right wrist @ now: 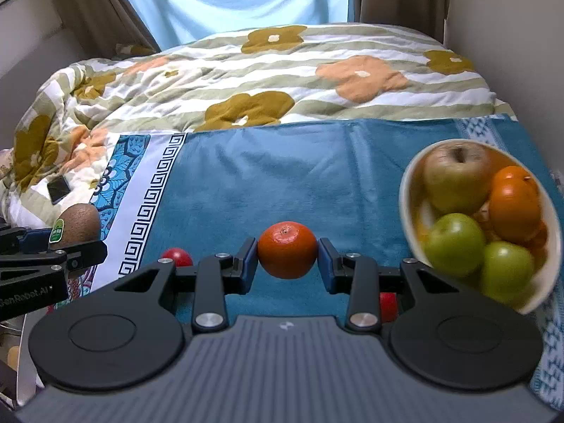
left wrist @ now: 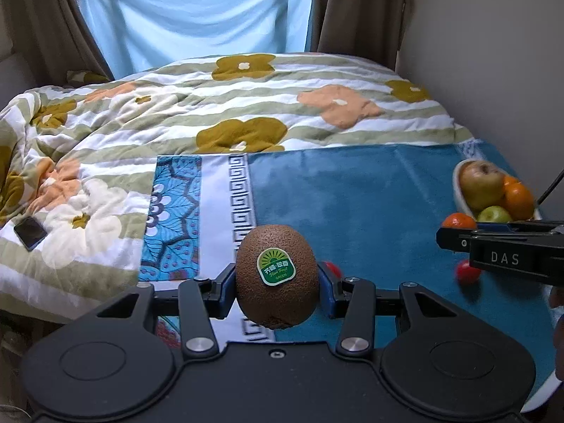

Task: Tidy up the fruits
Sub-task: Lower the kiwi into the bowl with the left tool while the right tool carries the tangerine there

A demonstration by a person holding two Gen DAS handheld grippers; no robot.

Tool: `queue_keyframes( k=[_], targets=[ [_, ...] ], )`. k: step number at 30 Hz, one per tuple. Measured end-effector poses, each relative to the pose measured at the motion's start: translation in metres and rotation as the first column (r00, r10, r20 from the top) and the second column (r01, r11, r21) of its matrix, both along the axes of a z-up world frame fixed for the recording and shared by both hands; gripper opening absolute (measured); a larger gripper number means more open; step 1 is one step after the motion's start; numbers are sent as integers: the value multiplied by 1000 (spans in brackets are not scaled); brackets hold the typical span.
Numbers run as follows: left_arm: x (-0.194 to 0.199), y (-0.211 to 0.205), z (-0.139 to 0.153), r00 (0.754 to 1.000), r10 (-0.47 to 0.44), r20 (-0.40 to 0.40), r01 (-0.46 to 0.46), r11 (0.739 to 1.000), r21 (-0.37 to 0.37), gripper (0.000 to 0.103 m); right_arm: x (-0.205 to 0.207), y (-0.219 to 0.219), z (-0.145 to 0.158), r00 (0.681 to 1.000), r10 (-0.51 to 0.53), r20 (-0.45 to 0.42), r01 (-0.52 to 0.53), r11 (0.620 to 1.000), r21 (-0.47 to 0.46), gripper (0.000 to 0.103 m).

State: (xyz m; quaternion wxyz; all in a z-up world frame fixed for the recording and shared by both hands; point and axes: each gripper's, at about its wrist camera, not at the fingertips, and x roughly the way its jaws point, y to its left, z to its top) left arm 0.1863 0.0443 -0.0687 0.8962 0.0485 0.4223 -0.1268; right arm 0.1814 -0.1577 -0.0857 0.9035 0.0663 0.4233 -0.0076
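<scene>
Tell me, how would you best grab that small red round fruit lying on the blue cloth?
Grip the small red round fruit across its middle, coming straight down from above. It is a smooth ball lying loose on the flat blue cloth, so a sideways approach would probably roll it away. Both hand-held grippers are full: left holds the brown fuzzy kiwi, right the orange mandarin.
</scene>
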Motion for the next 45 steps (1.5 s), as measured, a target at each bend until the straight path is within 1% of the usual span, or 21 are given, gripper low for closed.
queue_keyframes(
  k=[5, 10, 15, 20, 26, 33, 38, 45],
  targets=[
    [-18, -26, 15, 1000, -1, 26, 2, 1000, -9, 50, -18, -30, 14, 1000, -4, 20, 4, 1000, 6, 51],
    [-28, -63, 25, 998, -22, 50, 23, 1000, -18, 50, -35, -67, 24, 999, -20, 35, 20, 1000, 8, 51],
    [-35, -106, 32, 997, -48, 67, 50, 998, -29, 50, -47, -105, 31, 998, -38, 47, 38, 999, 7, 51],
    [-35, -146, 33, 994, -79, 72, 82, 996, -40, 50, -56, -146, 35, 996, -61, 58, 61, 998, 5, 51],
    [-29, -190, 25, 992, -107, 63, 110, 993, -49, 50, -59, -191, 32, 995, -79, 56, 78, 997, 6, 51],
    [-17, -233, 8, 991, -127, 52, 130, 990, -52, 50, -60, -230, 22, 995, -93, 44, 93, 996, 11, 51],
    [-6, -258, -9, 990, -131, 51, 133, 990, -49, 50, -58, -247, 12, 995, -91, 33, 90, 996, 11, 51],
    [3, -273, -24, 991, -117, 57, 120, 992, -49, 50, -55, -261, 2, 996, -84, 27, 84, 996, 14, 51]
  ],
)
